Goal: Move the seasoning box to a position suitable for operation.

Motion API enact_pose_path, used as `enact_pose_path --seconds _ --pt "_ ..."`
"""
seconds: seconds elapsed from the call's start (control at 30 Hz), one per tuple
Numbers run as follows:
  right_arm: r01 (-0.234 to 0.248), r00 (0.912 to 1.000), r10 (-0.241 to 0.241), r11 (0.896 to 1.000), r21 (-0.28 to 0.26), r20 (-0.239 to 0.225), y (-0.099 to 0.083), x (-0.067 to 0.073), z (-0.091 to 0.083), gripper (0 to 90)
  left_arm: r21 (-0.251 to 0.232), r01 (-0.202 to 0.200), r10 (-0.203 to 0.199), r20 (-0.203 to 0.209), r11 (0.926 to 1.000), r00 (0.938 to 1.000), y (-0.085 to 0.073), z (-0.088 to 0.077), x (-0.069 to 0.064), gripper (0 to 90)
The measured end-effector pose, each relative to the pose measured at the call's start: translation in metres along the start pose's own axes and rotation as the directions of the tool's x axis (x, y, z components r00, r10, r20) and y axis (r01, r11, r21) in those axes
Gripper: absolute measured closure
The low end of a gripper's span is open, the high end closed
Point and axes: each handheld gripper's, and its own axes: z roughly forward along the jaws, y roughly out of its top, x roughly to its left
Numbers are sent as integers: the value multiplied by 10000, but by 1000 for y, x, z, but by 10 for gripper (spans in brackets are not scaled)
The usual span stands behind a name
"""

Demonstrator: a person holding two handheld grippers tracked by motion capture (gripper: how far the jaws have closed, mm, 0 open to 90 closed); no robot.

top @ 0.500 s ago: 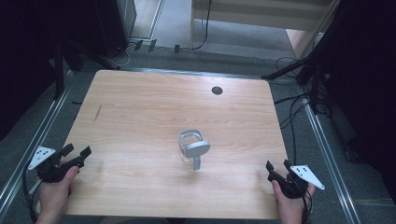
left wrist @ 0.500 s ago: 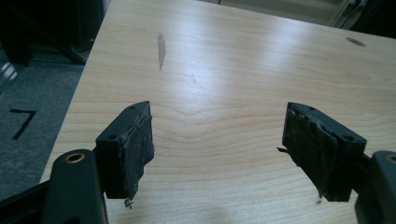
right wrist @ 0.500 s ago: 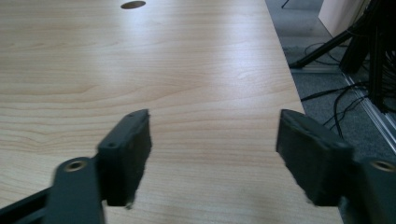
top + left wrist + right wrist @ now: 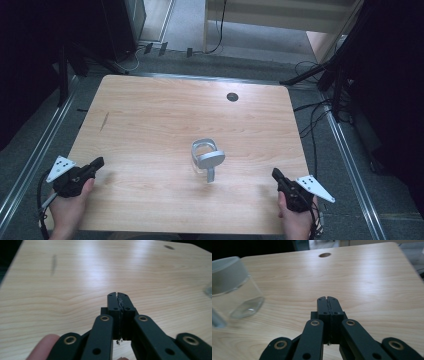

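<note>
We note the wooden table (image 4: 150, 120); near its middle lies a clear glass jar (image 4: 206, 161) on its side, grey lid on. Left gripper (image 4: 98, 161) and right gripper (image 4: 275, 174), both clenched and empty, flank it, well apart. We judge any nudge could roll it.

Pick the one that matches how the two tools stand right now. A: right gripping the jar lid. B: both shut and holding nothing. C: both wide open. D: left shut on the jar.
B: the left tool and the right tool each show jaws pressed together with nothing between, while the glass jar stands apart mid-table.
</note>
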Motion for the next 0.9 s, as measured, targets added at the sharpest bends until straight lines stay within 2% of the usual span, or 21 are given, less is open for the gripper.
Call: enact_pose_path --seconds 0.03,0.07,0.1,0.13,0.17,0.2,0.23,0.27,0.3,0.4,0.43,0.47,0.5,0.57,0.63,0.7,0.73,0.83,0.9 --pt "0 10000 0 10000 0 0 0 0 0 900 0 0 0 0 10000 10000 0 0 0 900" --pt "77 9994 -74 9999 98 -326 0 13 5 900 33 -60 58 539 10000 9985 3 5 -17 900" --pt "148 9986 -138 9997 177 -514 0 21 9 900 77 -85 79 685 9999 9976 5 7 -24 900" --pt "157 9979 -142 9996 242 -627 0 26 11 900 77 -85 79 685 9999 9976 5 7 -24 900" --pt "182 9967 -160 9995 269 -799 -1 32 15 900 158 -226 207 1102 9996 9937 9 13 -42 900" --pt "145 9954 -112 9993 345 -946 -1 39 18 900 224 -363 331 1272 9991 9913 11 18 -51 900" --pt "201 9939 -161 9992 354 -1087 -2 45 21 900 224 -363 331 1272 9991 9913 11 18 -51 900" --pt "227 9929 -177 9989 411 -1174 -2 52 23 900 241 -485 447 1401 9985 9891 13 22 -60 900" --pt "233 9918 -176 9988 432 -1270 -2 58 26 900 330 -608 544 1701 9976 9839 15 31 -77 900" --pt "137 9869 -58 9988 478 -1615 -2 73 33 900 556 -720 579 2226 9959 9732 17 45 -101 900" --pt "142 9860 -59 9987 487 -1669 -2 78 35 900 556 -720 579 2226 9959 9732 17 45 -101 900" --pt "157 9843 -65 9986 506 -1763 -2 83 37 900 655 -888 697 2509 9939 9655 20 55 -116 900" --pt "157 9843 -65 9986 506 -1763 -2 83 37 900 655 -888 697 2509 9939 9655 20 55 -116 900" --pt "241 9820 -131 9981 563 -1882 -3 92 42 900 738 -955 717 2761 9927 9585 24 66 -130 900" --pt "225 9795 -78 9972 709 -2013 -5 102 48 900 714 -985 740 2876 9926 9549 28 77 -142 900" --pt "255 9794 -97 9968 760 -2015 -7 106 49 900 744 -1024 761 2957 9920 9522 32 88 -153 900" --pt "294 9796 -124 9962 816 -2004 -9 111 52 900 742 -1032 766 2990 9919 9512 33 91 -156 900" --pt "380 9807 -207 9956 860 -1943 -10 115 55 900 709 -1093 826 3067 9915 9482 36 99 -165 900" --pt "591 9840 -425 9941 914 -1733 -13 122 59 900 663 -1155 893 3132 9911 9455 39 104 -173 900"
